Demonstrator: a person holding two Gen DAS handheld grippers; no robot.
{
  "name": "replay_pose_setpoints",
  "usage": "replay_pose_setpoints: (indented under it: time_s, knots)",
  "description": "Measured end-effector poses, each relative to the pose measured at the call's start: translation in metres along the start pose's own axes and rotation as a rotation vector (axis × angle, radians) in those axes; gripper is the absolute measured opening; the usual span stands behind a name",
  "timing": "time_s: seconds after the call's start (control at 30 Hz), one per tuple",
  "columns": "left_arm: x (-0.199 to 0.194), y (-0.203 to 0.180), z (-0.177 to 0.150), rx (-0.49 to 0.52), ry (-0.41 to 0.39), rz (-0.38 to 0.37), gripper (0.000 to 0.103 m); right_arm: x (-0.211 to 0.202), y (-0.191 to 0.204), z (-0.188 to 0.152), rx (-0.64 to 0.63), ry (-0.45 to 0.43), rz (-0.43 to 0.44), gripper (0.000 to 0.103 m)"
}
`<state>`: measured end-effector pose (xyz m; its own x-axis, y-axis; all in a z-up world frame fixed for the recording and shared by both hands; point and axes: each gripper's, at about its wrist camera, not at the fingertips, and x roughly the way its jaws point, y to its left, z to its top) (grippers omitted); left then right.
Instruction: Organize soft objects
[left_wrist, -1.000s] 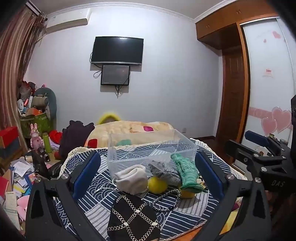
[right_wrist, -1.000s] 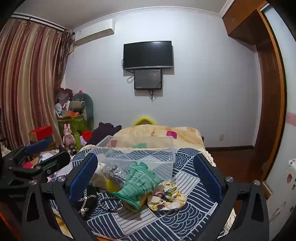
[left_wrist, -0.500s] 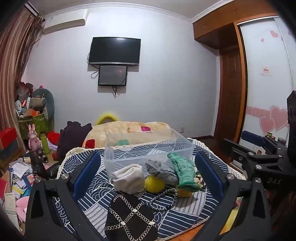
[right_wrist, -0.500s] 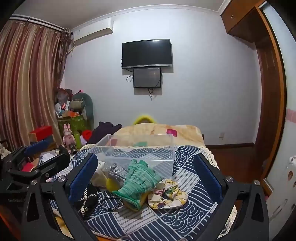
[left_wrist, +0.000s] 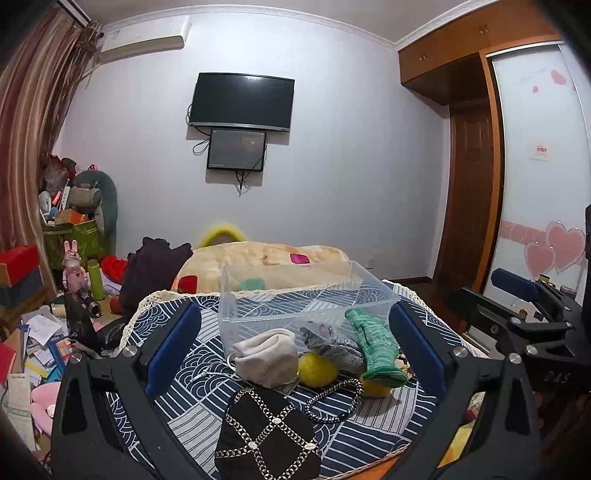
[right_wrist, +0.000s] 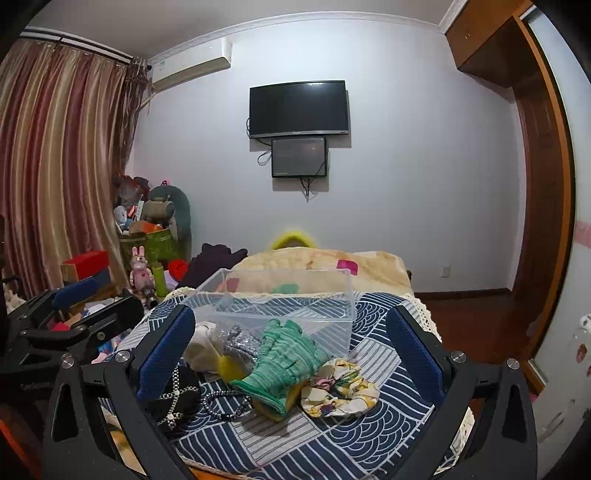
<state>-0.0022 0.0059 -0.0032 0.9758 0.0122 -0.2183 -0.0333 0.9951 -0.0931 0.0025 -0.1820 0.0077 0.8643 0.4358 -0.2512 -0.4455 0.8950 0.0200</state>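
Observation:
Soft things lie on a blue patterned cloth (left_wrist: 192, 413) in front of a clear plastic bin (left_wrist: 295, 299). In the left wrist view I see a beige pouch (left_wrist: 267, 356), a yellow ball (left_wrist: 317, 369), a grey sparkly pouch (left_wrist: 340, 347), a green knit glove (left_wrist: 376, 347) and a black studded bag (left_wrist: 266, 439) with a beaded cord (left_wrist: 332, 402). The right wrist view shows the glove (right_wrist: 284, 362), a floral scrunchie (right_wrist: 340, 387) and the bin (right_wrist: 280, 306). My left gripper (left_wrist: 293, 347) and right gripper (right_wrist: 291, 349) are both open, empty, held short of the pile.
A bed with a beige blanket (left_wrist: 266, 262) lies behind the bin. Clutter, boxes and a pink rabbit toy (left_wrist: 74, 266) fill the left floor. A wardrobe (left_wrist: 469, 184) stands at the right. A TV (left_wrist: 242, 101) hangs on the far wall.
Both views have shifted slightly; the pile and bin sit a little lower and nearer in the left wrist view. Both grippers stay open. Nothing on the cloth has moved.

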Motion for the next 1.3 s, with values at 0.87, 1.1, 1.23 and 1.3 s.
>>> replay_pose_setpoints:
  time_s: [0.87,1.1,1.23,1.3]
  knots:
    - [-0.004,-0.0023,-0.0002,-0.002,-0.011,0.004,0.103,-0.0007,-0.0014,-0.0016,0.012,-0.01,0.021,0.103]
    - [-0.0056,-0.0015,0.001,-0.003,-0.014,0.004,0.103,-0.0016,-0.001,-0.0013,0.013,-0.01,0.022,0.103]
    - [-0.0057,-0.0019,0.0009,-0.003,-0.015,0.005,0.103,-0.0024,-0.0008,-0.0008,0.013,-0.012,0.022,0.103]
    - [-0.0055,-0.0016,0.0009,-0.002,-0.014,0.006,0.103,-0.0021,-0.0011,-0.0006,0.014,-0.012,0.023,0.103]
